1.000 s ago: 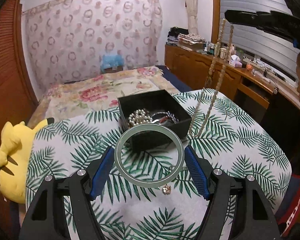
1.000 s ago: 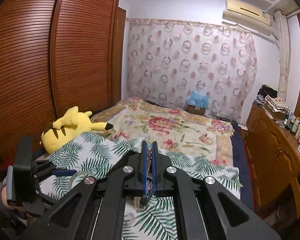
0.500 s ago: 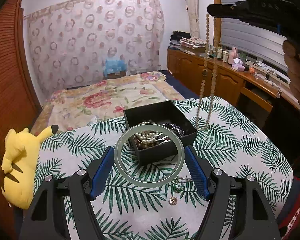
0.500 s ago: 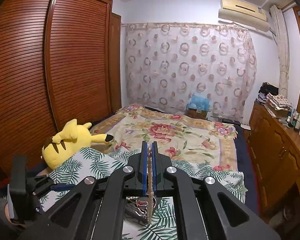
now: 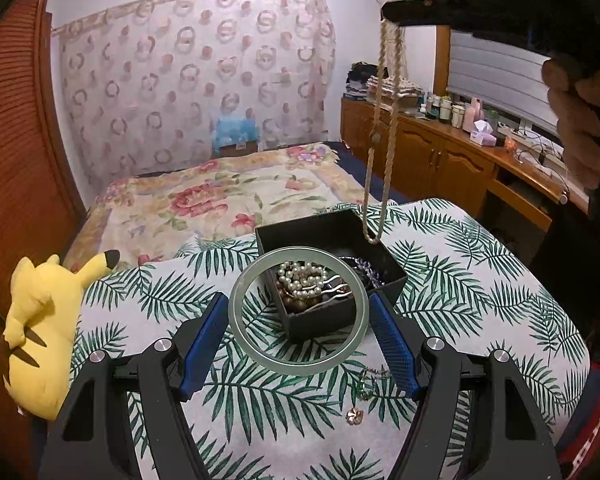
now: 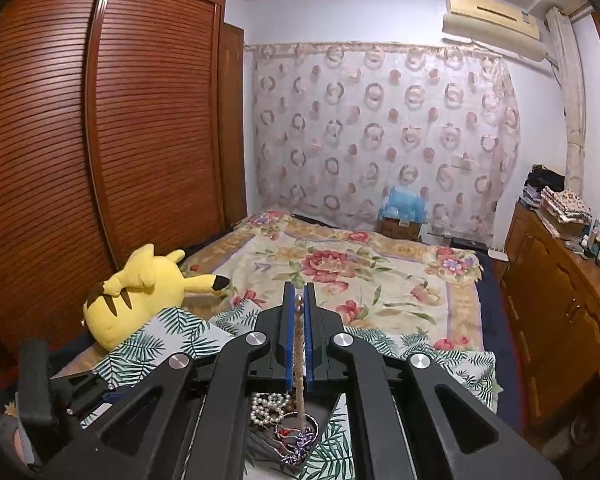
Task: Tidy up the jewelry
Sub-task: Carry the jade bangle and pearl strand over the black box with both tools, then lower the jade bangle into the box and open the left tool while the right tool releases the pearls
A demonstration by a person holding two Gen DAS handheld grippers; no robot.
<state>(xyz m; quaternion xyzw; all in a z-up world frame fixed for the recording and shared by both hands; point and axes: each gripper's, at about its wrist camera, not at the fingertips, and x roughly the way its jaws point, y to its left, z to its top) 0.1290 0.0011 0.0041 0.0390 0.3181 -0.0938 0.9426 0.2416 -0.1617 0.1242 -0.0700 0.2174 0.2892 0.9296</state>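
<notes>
My left gripper (image 5: 299,312) is shut on a pale green bangle (image 5: 240,322), held flat above the near edge of the black jewelry box (image 5: 376,254). The box holds a pearl strand (image 5: 302,276) and other pieces. My right gripper (image 6: 299,300) is shut on a long beige bead necklace (image 6: 298,376). In the left wrist view that necklace (image 5: 374,160) hangs from the right gripper (image 5: 392,16) high up, its lower end over the box's far right corner. A thin chain with a small flower pendant (image 5: 355,415) lies on the cloth near me.
The box stands on a palm-leaf tablecloth (image 5: 480,280). A yellow plush toy (image 5: 40,320) lies at the table's left edge. A floral bed (image 5: 220,200) is behind, a wooden wardrobe (image 6: 100,160) left, a cluttered wooden dresser (image 5: 460,160) right.
The right gripper has risen and moved left, carrying the hanging necklace from beside the box to over its far right corner. The left gripper with the bangle has lifted and drawn back slightly.
</notes>
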